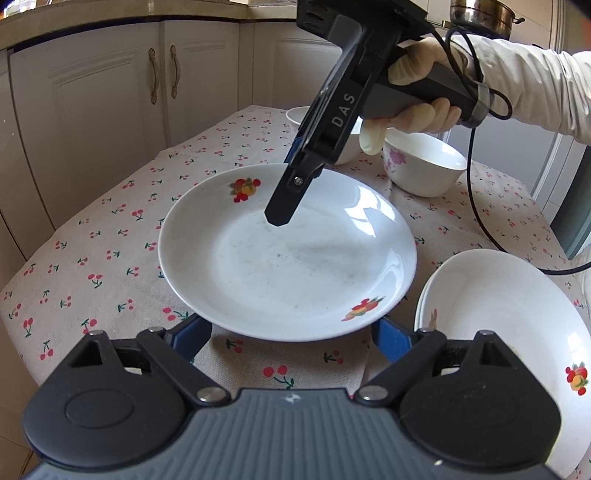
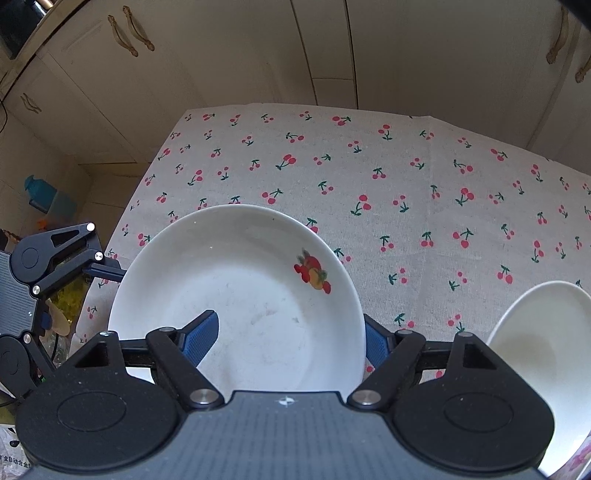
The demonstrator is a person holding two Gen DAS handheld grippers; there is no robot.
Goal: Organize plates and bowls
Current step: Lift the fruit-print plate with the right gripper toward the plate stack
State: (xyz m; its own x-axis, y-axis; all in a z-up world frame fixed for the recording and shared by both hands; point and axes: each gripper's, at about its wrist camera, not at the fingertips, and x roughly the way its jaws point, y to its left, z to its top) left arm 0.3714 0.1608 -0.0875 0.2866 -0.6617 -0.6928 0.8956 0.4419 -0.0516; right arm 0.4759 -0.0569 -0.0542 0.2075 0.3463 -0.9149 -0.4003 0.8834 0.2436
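Here the left gripper (image 1: 291, 332) has its blue-padded fingers (image 1: 188, 334) spread wide, one on each side of the near rim of a white plate (image 1: 288, 254); the rim hides both tips, so whether either pad touches the plate cannot be told. The right gripper (image 2: 291, 338) is parted just as wide over the same plate (image 2: 240, 306) from the opposite side — its left finger (image 2: 201, 338) lies over the plate's well and its right finger (image 2: 375, 343) sits outside the rim, not closed on it. In the left wrist view that gripper (image 1: 280, 218) comes down steeply with its black tip above the plate's far half, held by a gloved hand (image 1: 413, 96) with a black cable (image 1: 476, 206) trailing behind.

The plate is round, so it has no long axis; it faces upward, with a fruit motif (image 1: 243, 189) on its far rim and another on the near rim. Just to its right stands a stack of plates (image 1: 509, 314) with the same fruit print. Beyond it sit two white bowls, mouths up — a floral one (image 1: 424, 166) and a second (image 1: 321, 122) partly hidden behind the right gripper.

Everything rests on a table under a cream tablecloth printed with red cherries (image 2: 406, 177). Cream kitchen cabinets (image 1: 129, 92) with curved metal handles surround the table, and a steel pot (image 1: 484, 14) stands on the counter at the far right.
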